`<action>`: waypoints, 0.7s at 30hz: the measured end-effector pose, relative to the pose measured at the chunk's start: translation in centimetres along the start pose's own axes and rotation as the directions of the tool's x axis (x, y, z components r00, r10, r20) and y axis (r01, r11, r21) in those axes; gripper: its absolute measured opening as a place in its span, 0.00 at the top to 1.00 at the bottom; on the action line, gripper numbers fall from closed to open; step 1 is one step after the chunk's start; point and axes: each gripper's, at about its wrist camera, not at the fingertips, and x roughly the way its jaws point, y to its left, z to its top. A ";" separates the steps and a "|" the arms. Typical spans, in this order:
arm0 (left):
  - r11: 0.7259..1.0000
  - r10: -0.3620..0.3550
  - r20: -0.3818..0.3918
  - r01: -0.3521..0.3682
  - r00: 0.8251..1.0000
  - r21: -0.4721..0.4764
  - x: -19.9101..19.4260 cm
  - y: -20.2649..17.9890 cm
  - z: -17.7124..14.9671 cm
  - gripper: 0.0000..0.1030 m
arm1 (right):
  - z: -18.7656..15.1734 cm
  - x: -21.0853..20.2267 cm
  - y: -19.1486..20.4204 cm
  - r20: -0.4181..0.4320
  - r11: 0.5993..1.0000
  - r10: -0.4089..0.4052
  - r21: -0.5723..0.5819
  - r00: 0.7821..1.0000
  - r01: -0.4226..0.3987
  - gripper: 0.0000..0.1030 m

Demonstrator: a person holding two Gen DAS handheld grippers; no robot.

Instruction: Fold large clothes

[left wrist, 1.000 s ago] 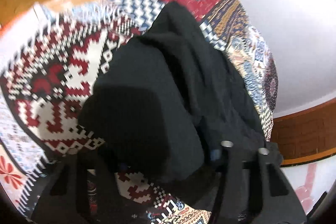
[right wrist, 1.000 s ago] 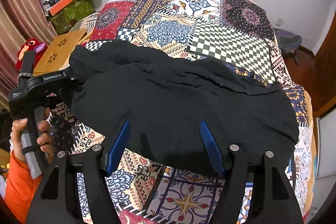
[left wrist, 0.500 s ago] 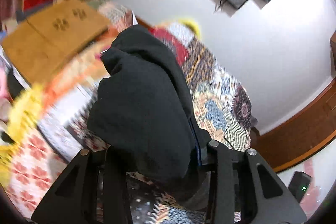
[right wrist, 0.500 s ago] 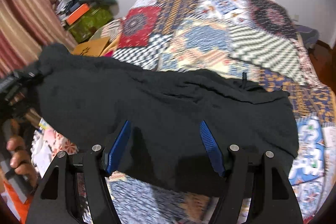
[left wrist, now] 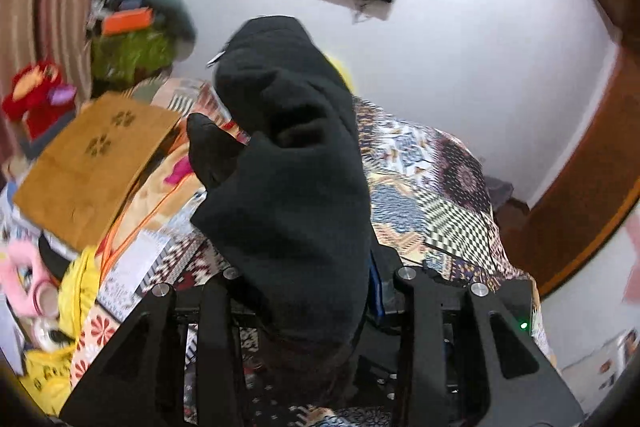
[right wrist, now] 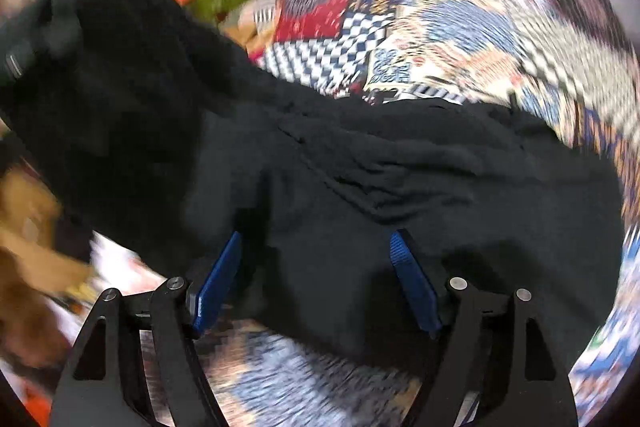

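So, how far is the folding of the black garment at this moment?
Early stage. Done: one end of the black garment is gripped and lifted by the left gripper. In hand: that end is raised above the patchwork bedspread, while the right gripper is open over the cloth. Left: no neat fold shows; most of the garment lies wrinkled on the bed.

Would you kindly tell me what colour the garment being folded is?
Plain black garment; clearest in the right wrist view, over the patchwork bedspread.
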 end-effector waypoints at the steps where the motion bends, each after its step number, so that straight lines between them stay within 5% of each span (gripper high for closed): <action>1: 0.999 -0.002 0.002 0.002 1.000 0.035 0.1 -1.2 0.1 0.65 | -0.3 -1.6 -0.7 0.040 0.999 0.024 0.033 0.999 -0.025 0.28; 6: 0.978 -0.015 -0.012 0.017 1.000 0.208 0.9 -7.5 -0.7 0.65 | -2.8 -8.5 -2.3 0.209 0.993 -0.121 0.040 0.970 0.115 0.28; 10: 0.928 -0.057 -0.069 0.078 0.996 0.363 2.2 -13.1 -3.5 0.65 | -4.5 -12.7 -5.9 0.264 0.968 -0.245 0.126 0.933 0.219 0.28; 13: 0.888 -0.114 -0.181 0.182 0.977 0.423 4.2 -16.4 -6.3 0.65 | -5.9 -14.5 -8.6 0.262 0.938 -0.327 0.209 0.908 0.277 0.28; 18: 0.845 -0.101 -0.424 0.303 0.900 0.440 9.3 -19.0 -12.2 0.63 | -8.3 -15.9 -11.5 0.226 0.905 -0.375 0.298 0.899 0.302 0.28; 21: 0.827 -0.087 -0.409 0.295 0.908 0.479 9.2 -19.7 -13.2 0.56 | -9.0 -16.5 -11.5 0.217 0.897 -0.393 0.304 0.894 0.321 0.28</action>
